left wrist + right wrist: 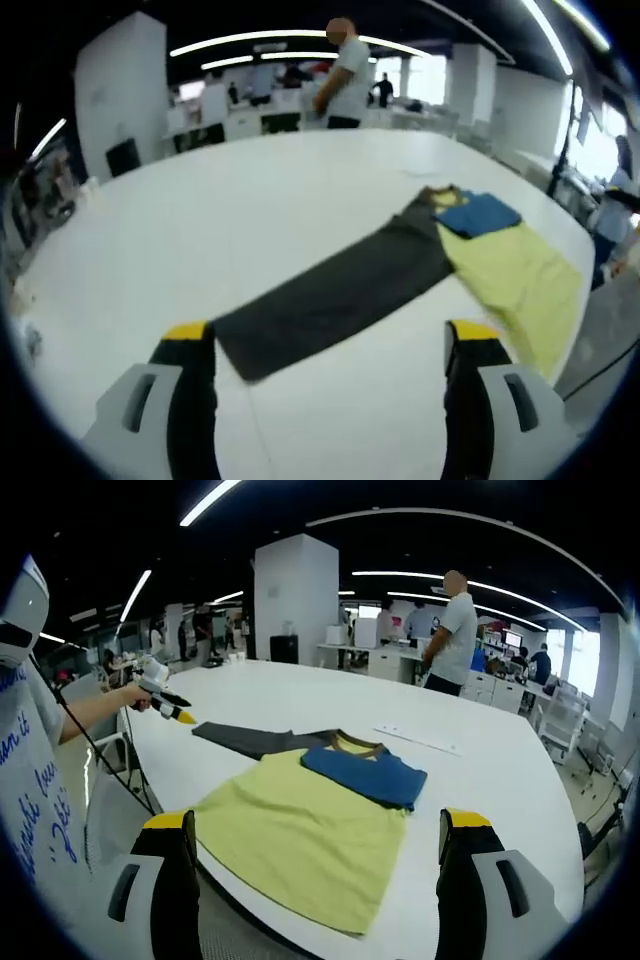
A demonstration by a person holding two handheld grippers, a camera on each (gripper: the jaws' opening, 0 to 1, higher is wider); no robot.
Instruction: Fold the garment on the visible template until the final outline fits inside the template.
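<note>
Garment (300,840), yellow with a blue sleeve (365,772) folded over, is laid flat on the white table (480,750), partly over the dark template (330,295). Soft, light, limp cloth is judged; edges or corners suit grasping. Both grippers (330,350) (315,840) are held apart, empty. No containers noted.

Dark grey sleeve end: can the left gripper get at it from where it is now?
Probably yes. The left gripper is open, and the dark grey sleeve lies flat on the white table with its near end between the jaws. Nothing sits between them.
</note>
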